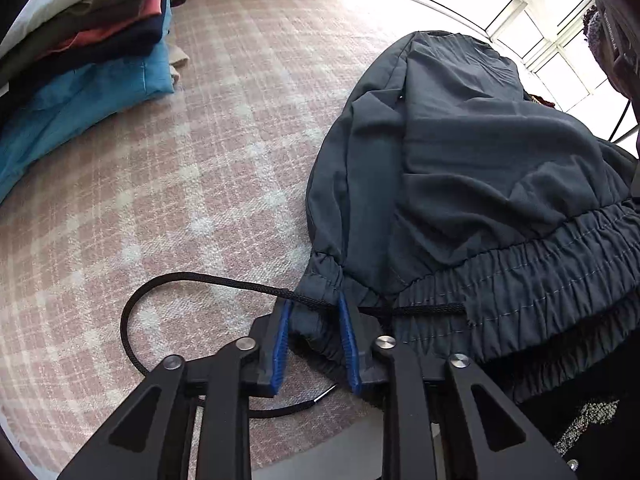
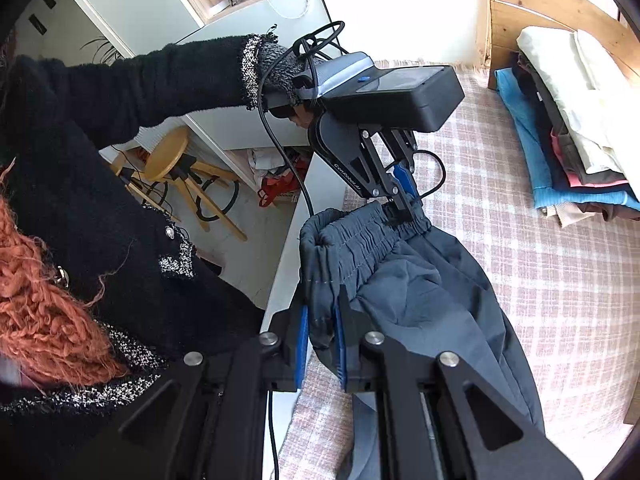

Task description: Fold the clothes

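Observation:
Dark grey trousers with an elastic waistband lie over a pink checked cover. My left gripper is shut on one end of the waistband, beside a black drawstring that loops onto the cover. In the right wrist view, my right gripper is shut on the near end of the waistband. The left gripper shows there too, clamped on the far end and held by a hand in a black sleeve. The trousers hang down toward the cover between both grippers.
A stack of folded clothes, blue at the bottom, sits at the cover's far side, shown also as a pile against a wooden headboard. A person in a black top stands close. A wooden stool stands on the floor behind.

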The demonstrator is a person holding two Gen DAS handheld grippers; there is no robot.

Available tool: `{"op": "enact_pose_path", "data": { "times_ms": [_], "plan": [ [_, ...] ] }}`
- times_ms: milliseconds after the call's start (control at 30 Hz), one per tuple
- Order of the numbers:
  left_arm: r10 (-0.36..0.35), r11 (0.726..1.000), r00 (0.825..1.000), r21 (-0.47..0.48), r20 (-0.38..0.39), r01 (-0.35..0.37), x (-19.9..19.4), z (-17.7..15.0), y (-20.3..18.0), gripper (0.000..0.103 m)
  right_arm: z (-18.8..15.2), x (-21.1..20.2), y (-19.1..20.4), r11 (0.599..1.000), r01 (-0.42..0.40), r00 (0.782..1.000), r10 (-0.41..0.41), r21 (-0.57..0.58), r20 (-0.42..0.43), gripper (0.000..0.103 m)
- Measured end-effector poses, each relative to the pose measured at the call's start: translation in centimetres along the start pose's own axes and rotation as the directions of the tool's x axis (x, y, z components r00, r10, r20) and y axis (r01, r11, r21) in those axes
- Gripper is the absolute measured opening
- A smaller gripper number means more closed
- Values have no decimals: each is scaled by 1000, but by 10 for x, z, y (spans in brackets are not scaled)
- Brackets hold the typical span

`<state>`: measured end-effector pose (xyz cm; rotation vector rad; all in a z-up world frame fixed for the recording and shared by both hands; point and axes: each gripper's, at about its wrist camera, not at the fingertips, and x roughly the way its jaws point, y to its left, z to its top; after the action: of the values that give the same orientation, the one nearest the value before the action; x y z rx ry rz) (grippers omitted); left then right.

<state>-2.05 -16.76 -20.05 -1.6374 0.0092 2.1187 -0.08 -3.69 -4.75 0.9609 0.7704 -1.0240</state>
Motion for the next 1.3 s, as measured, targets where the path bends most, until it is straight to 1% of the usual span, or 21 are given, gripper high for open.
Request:
{"op": "enact_pose_path", "data": {
  "times_ms": [67, 133, 233, 300, 400, 433, 533, 567, 633, 700, 733, 767, 800, 833, 900, 933, 1000, 1100, 1167, 1233, 1300],
  "plan": [
    [29, 1000, 999, -11, 19, -29, -13, 2, 0, 11, 3, -11, -3, 1000, 8, 1000, -8, -6, 21, 11],
    [96, 995, 993, -11, 65, -95, -36, 5, 5, 11, 9, -26, -11, 1000, 8, 999, -8, -9, 54, 11],
    [190, 981, 971, 3, 146, -192, -65, 11, 19, 12, 25, -22, -25, 1000, 19, 998, -19, -2, 65, 11],
    [206, 978, 969, -51, 138, -201, -62, 13, 44, 20, 33, -6, -30, 1000, -9, 999, 9, -6, 46, 11],
    [298, 952, 954, -76, 19, -295, -46, 6, 74, 17, 39, 11, -21, 997, -47, 999, 48, -55, 12, 11],
    [289, 954, 957, -92, 19, -286, -51, 1, 78, 17, 42, 11, -19, 995, -71, 997, 72, -64, 11, 11],
    [154, 985, 980, -103, 129, -141, -82, 0, 70, 17, 49, 13, -8, 988, -128, 992, 130, -86, 10, 11],
    [113, 992, 981, -71, 159, -102, -89, 7, 62, 17, 52, 14, -4, 986, -142, 990, 144, -92, 10, 11],
    [24, 999, 985, 40, 169, -31, -84, 29, 42, 17, 56, 14, 3, 982, -162, 986, 164, -99, 10, 11],
    [-54, 991, 992, 132, 117, 38, -59, 51, 25, 17, 56, 13, 9, 982, -154, 988, 156, -109, 7, 11],
    [-107, 984, 993, 149, 57, 98, -41, 55, 18, 17, 54, 11, 9, 984, -136, 991, 137, -112, 3, 11],
    [-164, 974, 986, 159, -10, 163, -23, 57, 10, 15, 52, 10, 6, 989, -102, 995, 103, -110, 1, 11],
    [-185, 963, 980, 184, -74, 196, -12, 48, 0, 11, 50, 9, 1, 992, -72, 997, 72, -103, 0, 11],
    [-194, 952, 971, 213, -137, 220, -4, 34, -12, 11, 49, 9, -9, 995, -50, 999, 51, -80, 1, 11],
    [-240, 937, 952, 211, -191, 279, -3, 2, -26, 11, 53, 18, -31, 999, -16, 1000, 16, -45, -9, 11],
    [-267, 936, 945, 184, -188, 301, -6, -12, -28, 11, 56, 26, -43, 1000, -1, 1000, 1, -30, -17, 11],
    [-260, 950, 953, 135, -156, 281, -11, -31, -25, 11, 63, 42, -67, 1000, 18, 999, -18, -1, -37, 11],
    [-232, 971, 967, 33, -102, 236, -14, -51, -12, 11, 73, 83, -91, 998, -60, 993, 61, 17, -104, 11],
    [-220, 975, 972, -9, -82, 220, -16, -64, -11, 11, 79, 114, -95, 997, -69, 985, 64, -23, -163, 12],
    [-200, 979, 978, -34, -62, 199, -20, -76, -15, 11, 83, 138, -103, 999, -39, 973, 36, -9, -228, 15],
    [-184, 981, 982, -69, -32, 182, -24, -83, -18, 13, 85, 140, -115, 998, -19, 967, 35, 67, -251, 16]
  ]
}}
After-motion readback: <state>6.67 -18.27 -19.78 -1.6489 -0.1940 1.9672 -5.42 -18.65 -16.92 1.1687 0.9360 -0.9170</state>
